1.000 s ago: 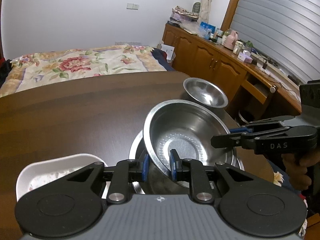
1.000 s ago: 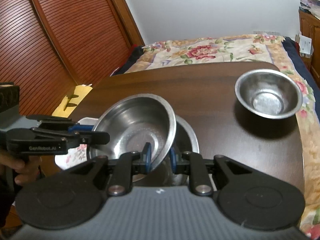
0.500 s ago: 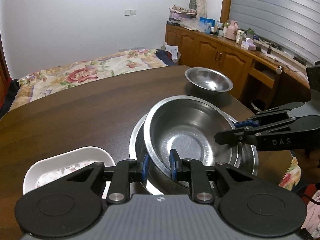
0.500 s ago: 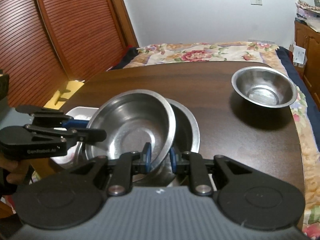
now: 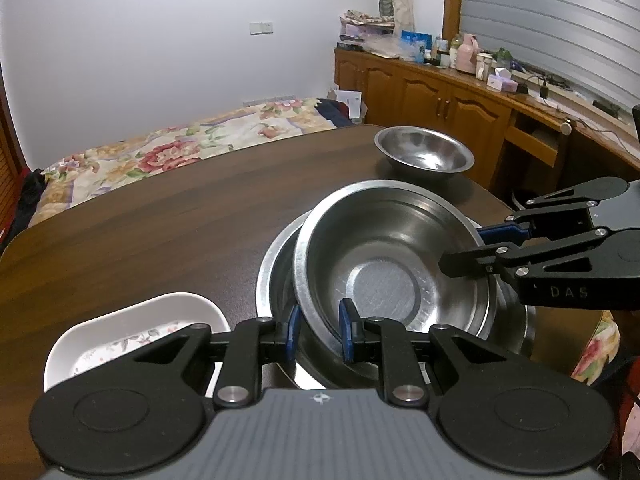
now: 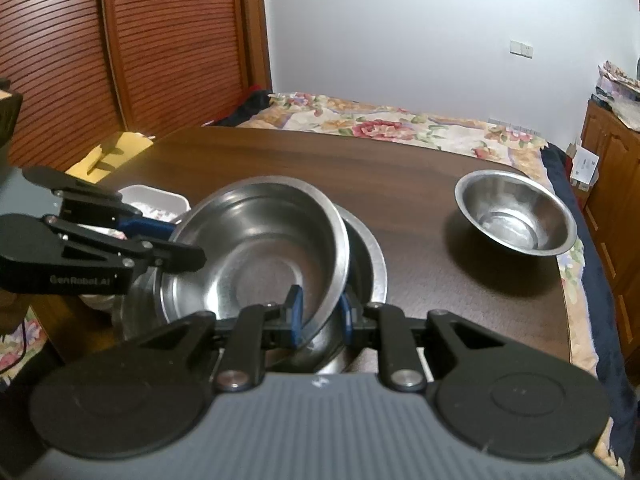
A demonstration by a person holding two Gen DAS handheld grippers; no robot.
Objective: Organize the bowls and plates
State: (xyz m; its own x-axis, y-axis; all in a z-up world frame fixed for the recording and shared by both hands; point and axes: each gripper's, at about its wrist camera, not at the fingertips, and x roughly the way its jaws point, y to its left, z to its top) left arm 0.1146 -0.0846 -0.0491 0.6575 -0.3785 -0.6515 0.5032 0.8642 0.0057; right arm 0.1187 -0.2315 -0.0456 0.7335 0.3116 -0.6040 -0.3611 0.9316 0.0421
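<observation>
Both the left gripper (image 5: 319, 330) and right gripper (image 6: 319, 312) clamped opposite rim edges of the round stainless-steel bowl (image 5: 394, 268), which sat nested, slightly tilted, inside a wider steel bowl (image 5: 276, 276). The smaller steel bowl (image 6: 516, 212) stood well apart, ahead and nearer the right gripper.

home bedroom: floral-quilted bed (image 5: 168, 152) behind dark wood table (image 5: 160, 232), cluttered wooden sideboard (image 5: 432, 92), louvered wardrobe doors (image 6: 160, 40).

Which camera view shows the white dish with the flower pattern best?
The left wrist view shows the white dish best: its rim and flowered inside are visible beside the stacked steel bowls, though the left gripper covers its near edge. In the right wrist view, only a corner appears behind the left gripper.
</observation>
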